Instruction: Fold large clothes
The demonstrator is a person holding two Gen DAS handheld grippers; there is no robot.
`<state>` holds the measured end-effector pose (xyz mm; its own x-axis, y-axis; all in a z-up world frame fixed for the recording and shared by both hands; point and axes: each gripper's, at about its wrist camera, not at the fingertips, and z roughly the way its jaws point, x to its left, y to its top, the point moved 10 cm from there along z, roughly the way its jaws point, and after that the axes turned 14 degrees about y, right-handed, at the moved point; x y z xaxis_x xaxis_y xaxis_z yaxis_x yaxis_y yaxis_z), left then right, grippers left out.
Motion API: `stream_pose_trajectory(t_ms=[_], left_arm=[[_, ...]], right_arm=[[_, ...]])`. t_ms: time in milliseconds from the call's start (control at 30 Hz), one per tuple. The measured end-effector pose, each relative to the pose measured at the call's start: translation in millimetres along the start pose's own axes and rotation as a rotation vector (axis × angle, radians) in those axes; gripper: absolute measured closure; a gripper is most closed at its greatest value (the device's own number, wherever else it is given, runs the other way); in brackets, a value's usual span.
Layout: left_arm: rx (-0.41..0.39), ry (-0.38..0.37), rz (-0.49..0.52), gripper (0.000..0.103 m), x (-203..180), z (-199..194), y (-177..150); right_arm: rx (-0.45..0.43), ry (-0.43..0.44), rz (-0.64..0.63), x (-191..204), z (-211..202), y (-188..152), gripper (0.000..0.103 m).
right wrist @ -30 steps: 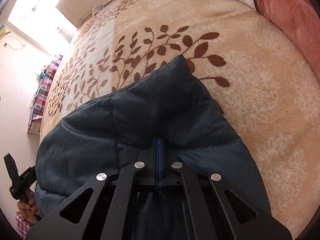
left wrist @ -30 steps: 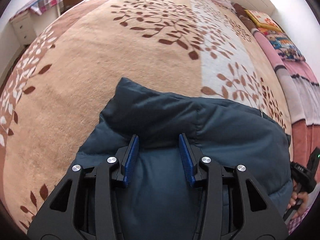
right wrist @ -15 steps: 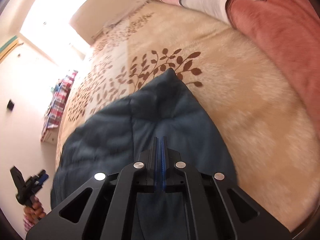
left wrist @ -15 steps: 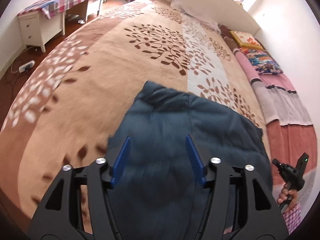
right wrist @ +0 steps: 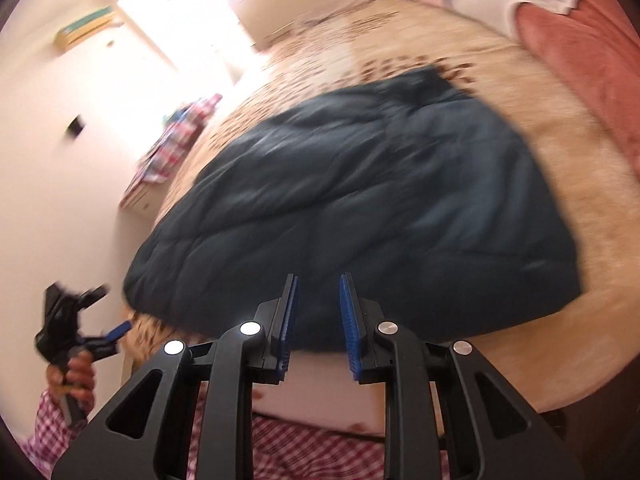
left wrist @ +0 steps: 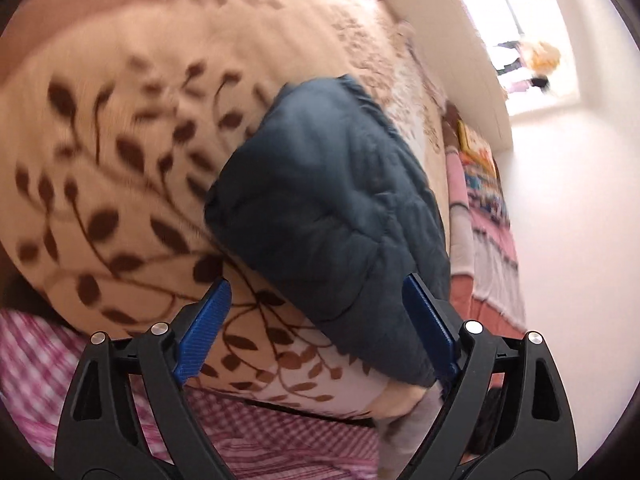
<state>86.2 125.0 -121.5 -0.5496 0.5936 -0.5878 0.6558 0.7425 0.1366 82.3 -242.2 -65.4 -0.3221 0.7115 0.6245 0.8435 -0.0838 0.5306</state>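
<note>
A dark blue padded jacket (left wrist: 332, 208) lies folded on the beige leaf-patterned bed cover (left wrist: 120, 120); it also shows in the right wrist view (right wrist: 360, 208). My left gripper (left wrist: 316, 320) is wide open and empty, pulled back over the near edge of the bed. My right gripper (right wrist: 316, 320) is open by a narrow gap and empty, just off the jacket's near edge. The left gripper also shows in the right wrist view (right wrist: 80, 332), held in a hand at the far left.
A pink checked cloth (left wrist: 280, 440) lies below the bed's near edge. Pink and patterned bedding (left wrist: 480, 200) runs along the wall side. A headboard (left wrist: 452, 52) stands at the far end. A side table with a checked cloth (right wrist: 176, 140) stands by the wall.
My right gripper has opened and let go of the jacket. Both grippers have pulled back from the jacket toward the near edge of the bed. The left gripper has opened wider.
</note>
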Motion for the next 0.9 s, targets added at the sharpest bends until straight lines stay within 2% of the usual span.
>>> stream_pose_trajectory(t_ms=[133, 367, 500, 667, 700, 733, 767, 800, 900], left_arm=[[0.005, 0.003, -0.067, 0.017, 0.8, 26.0, -3.8], [-0.055, 0.011, -0.036, 0.016, -23.1, 42.3, 8.3], [-0.066, 0.034, -0.089, 0.014, -18.2, 62.3, 21.1], [-0.032, -0.028, -0.203, 0.013, -10.8, 80.4, 30.6], [-0.022, -0.043, -0.213, 0.024, -12.7, 80.6, 31.6], [-0.007, -0.07, -0.226, 0.029, -14.9, 80.4, 33.4], [0.0, -0.085, -0.241, 0.04, -15.3, 79.5, 36.3], [-0.002, -0.105, -0.247, 0.055, -14.5, 77.6, 39.4], [-0.032, -0.125, -0.185, 0.078, -19.6, 67.5, 40.9]], right_arm=[[0.065, 0.035, -0.047, 27.8, 29.1, -16.6, 0.08], [0.128, 0.028, -0.1, 42.2, 44.1, -38.4, 0.08], [0.146, 0.022, -0.098, 40.5, 47.1, -47.7, 0.08], [0.159, 0.012, -0.104, 42.2, 48.8, -51.1, 0.08], [0.164, 0.014, -0.101, 43.0, 50.6, -51.3, 0.08], [0.17, 0.016, -0.098, 44.3, 52.8, -51.0, 0.08], [0.172, 0.017, -0.097, 45.6, 54.7, -50.0, 0.08], [0.172, 0.022, -0.1, 49.0, 57.5, -47.6, 0.08], [0.153, 0.024, -0.126, 61.1, 65.9, -33.0, 0.08]])
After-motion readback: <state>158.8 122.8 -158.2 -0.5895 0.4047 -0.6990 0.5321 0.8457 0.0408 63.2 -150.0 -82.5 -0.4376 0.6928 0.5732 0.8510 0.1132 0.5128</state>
